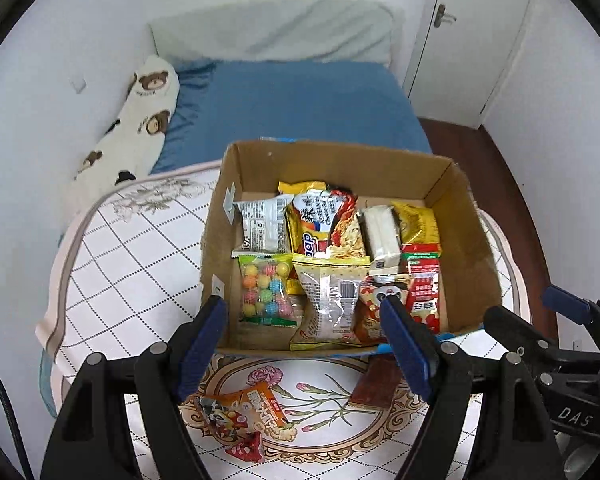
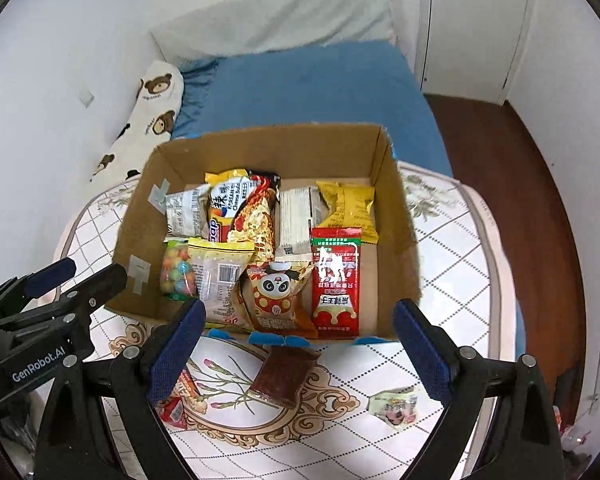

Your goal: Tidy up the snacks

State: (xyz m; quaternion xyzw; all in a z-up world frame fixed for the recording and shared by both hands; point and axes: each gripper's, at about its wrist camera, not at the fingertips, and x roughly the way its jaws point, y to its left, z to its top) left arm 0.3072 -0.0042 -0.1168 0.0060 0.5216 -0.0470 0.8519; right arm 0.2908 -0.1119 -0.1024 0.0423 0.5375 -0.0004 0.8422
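Observation:
A cardboard box [image 1: 466,248] [image 2: 396,224] stands on a patterned round table and holds several snack packs, among them a candy-ball bag [image 1: 265,288], a panda pack [image 2: 278,300] and a red sachet [image 2: 335,280]. In front of the box lie a brown bar [image 1: 374,388] [image 2: 282,374], an orange pack [image 1: 246,412], a small red wrapper [image 1: 246,446] [image 2: 174,410] and a pale wrapper [image 2: 394,404]. My left gripper [image 1: 304,336] is open and empty above the box's near edge. My right gripper [image 2: 298,344] is open and empty above the brown bar.
The table [image 1: 132,264] has a white diamond-pattern cloth with a floral medallion. Behind it is a bed with a blue sheet [image 1: 300,104], a bear-print pillow [image 1: 140,120] and white walls. A door [image 1: 472,32] and dark wood floor [image 2: 500,152] are to the right.

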